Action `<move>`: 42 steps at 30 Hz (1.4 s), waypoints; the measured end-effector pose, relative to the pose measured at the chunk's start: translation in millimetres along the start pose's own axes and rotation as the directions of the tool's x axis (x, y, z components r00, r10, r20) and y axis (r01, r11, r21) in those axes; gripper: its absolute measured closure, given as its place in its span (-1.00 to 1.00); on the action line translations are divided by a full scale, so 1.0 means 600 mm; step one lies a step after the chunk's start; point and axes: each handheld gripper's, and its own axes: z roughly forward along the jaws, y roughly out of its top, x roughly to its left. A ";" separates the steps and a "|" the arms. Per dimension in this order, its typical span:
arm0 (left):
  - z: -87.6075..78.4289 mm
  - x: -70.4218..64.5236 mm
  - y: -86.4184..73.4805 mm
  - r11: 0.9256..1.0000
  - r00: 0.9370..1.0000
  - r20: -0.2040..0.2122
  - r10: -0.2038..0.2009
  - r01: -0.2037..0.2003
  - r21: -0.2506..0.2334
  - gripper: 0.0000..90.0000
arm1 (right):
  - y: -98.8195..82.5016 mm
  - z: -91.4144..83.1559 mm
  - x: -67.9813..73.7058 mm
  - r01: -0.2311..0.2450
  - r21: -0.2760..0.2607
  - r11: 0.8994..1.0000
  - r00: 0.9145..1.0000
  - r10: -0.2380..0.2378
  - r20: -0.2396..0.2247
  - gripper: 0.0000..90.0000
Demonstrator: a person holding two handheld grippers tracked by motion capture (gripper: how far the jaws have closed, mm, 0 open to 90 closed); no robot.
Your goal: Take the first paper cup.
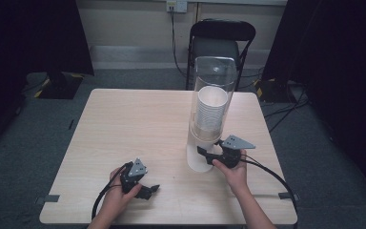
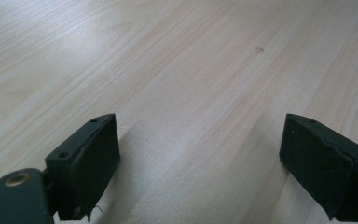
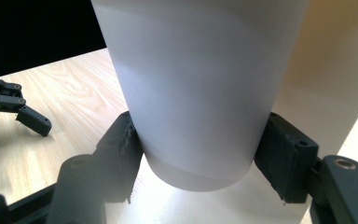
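1. The right gripper (image 3: 198, 163) has its two pads pressed against the sides of a white paper cup (image 3: 200, 88), low on the cup's wall just above its base, so it holds the cup between its jaws
2. The cup hangs mouth-up from the bottom of the clear cup dispenser (image 1: 212, 95); its long axis runs upright, with the narrow base pointing down towards the tabletop (image 1: 138, 124) and the wider mouth hidden up inside the tube
3. I judge the cup light and thin-walled, easy to crush or dent; a gentle squeeze across the lower wall, where the base stiffens it, looks like the best hold, and the smooth taper could let it slip down out of the pads
4. Beyond the cup, up inside the dispenser, a stack of more cups (image 1: 212, 112) sits nested; they may cling to the gripped one
5. The left gripper (image 1: 145, 190) rests low over bare tabletop, well apart from the cup, its jaws wide and empty
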 end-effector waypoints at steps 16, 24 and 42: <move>0.000 0.000 0.000 1.000 1.000 0.000 0.001 -0.001 0.001 -0.74 | 0.003 -0.005 -0.003 0.009 0.003 1.000 1.000 -0.009 -0.001 -0.26; 0.000 0.000 0.000 1.000 1.000 0.000 0.000 0.000 0.000 -0.74 | 0.019 -0.012 -0.010 -0.009 -0.036 0.999 1.000 0.009 -0.006 -0.48; 0.000 0.000 0.000 1.000 1.000 0.000 0.001 -0.001 0.001 -0.74 | 0.013 -0.006 -0.008 0.035 -0.009 0.999 0.999 -0.035 -0.025 -0.20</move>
